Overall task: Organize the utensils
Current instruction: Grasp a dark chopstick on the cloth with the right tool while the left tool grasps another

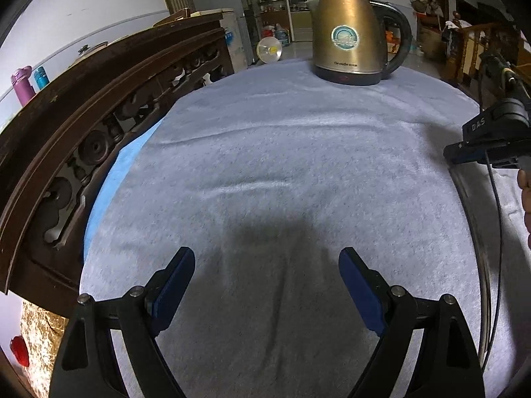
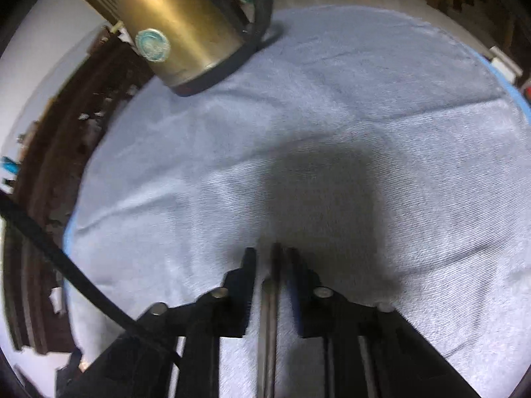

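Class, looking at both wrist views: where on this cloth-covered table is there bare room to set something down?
Bare cloth runs from the open left gripper up to the kettle. Crowded only at the kettle's far edge and by the carved wooden rail.

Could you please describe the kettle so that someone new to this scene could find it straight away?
Start at the grey cloth covering the table; at its far edge stands the kettle. It is brass-coloured with a black handle, black base and a round blue-green sticker.
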{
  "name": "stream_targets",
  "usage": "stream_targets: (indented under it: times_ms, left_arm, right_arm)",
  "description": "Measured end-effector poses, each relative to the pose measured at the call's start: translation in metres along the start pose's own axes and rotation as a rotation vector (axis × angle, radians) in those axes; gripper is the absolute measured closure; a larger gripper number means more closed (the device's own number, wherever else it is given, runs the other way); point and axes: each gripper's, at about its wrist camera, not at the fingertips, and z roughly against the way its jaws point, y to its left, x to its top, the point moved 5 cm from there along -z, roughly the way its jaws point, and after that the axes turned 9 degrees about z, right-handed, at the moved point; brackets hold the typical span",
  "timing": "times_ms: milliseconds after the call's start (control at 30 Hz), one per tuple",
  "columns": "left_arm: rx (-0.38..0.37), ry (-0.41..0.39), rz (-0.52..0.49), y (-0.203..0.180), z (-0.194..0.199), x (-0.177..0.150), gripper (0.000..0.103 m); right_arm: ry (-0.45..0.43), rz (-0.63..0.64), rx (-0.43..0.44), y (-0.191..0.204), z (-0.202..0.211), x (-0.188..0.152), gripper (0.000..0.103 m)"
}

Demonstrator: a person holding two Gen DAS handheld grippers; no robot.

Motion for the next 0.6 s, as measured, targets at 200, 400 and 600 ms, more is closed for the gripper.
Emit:
stream_targets:
  times_ms: [200,400,600]
  left_arm:
    - [-0.035,-0.002,-0.016,-0.017,-0.004,0.009,0.014]
    - [-0.144,0.021,-0.097,-0.070,-0.016,0.026,0.014]
    - [-0.290,0.092,-0.215,-0.143,-0.030,0.031,0.014]
  right_arm:
    - [-0.013,0.058,-0.062,0.001,0.005,-0.004,0.098]
    - [-0.020,0.050,-0.085,-0.035,0.028,-0.023,0.097]
    - [0.002,-0.033,0.040,-0.067,0.045,-0.044,0.095]
